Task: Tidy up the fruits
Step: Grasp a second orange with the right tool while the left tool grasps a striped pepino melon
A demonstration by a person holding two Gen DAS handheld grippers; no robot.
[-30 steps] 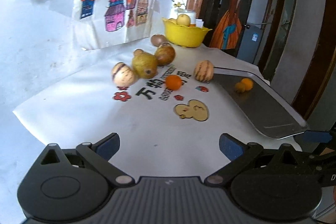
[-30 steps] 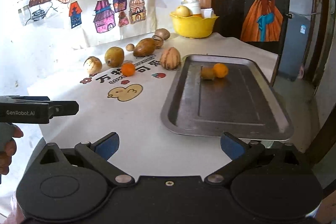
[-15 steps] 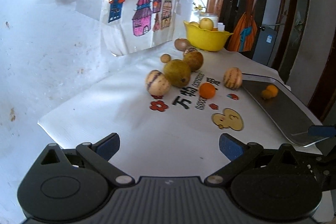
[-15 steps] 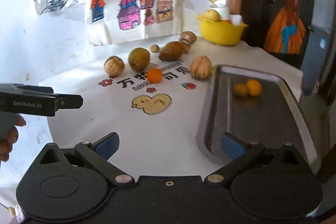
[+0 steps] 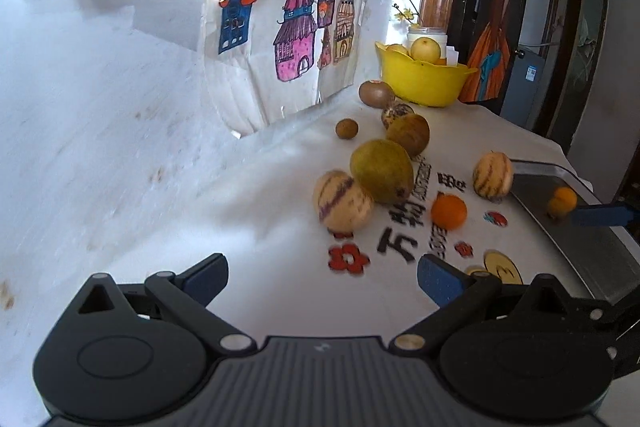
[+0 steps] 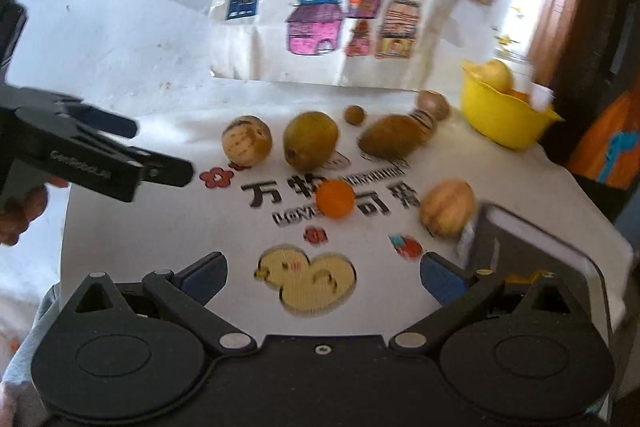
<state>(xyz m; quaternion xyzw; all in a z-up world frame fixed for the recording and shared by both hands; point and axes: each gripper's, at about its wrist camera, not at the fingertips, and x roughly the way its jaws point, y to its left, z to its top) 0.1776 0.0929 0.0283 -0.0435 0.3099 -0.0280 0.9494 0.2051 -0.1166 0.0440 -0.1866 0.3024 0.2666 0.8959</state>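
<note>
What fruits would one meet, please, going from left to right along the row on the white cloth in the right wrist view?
Pale round purple-striped melon → olive-green round fruit → small brown round fruit → brown oblong fruit → tan striped melon beside the tray.

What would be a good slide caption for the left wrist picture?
Open left gripper faces loose fruit on a white printed cloth: a small orange, striped melons, a yellow bowl behind.

right tongs (image 6: 322, 277) spread, empty | above duck print (image 6: 306, 281) | small orange (image 6: 335, 198) ahead
</note>
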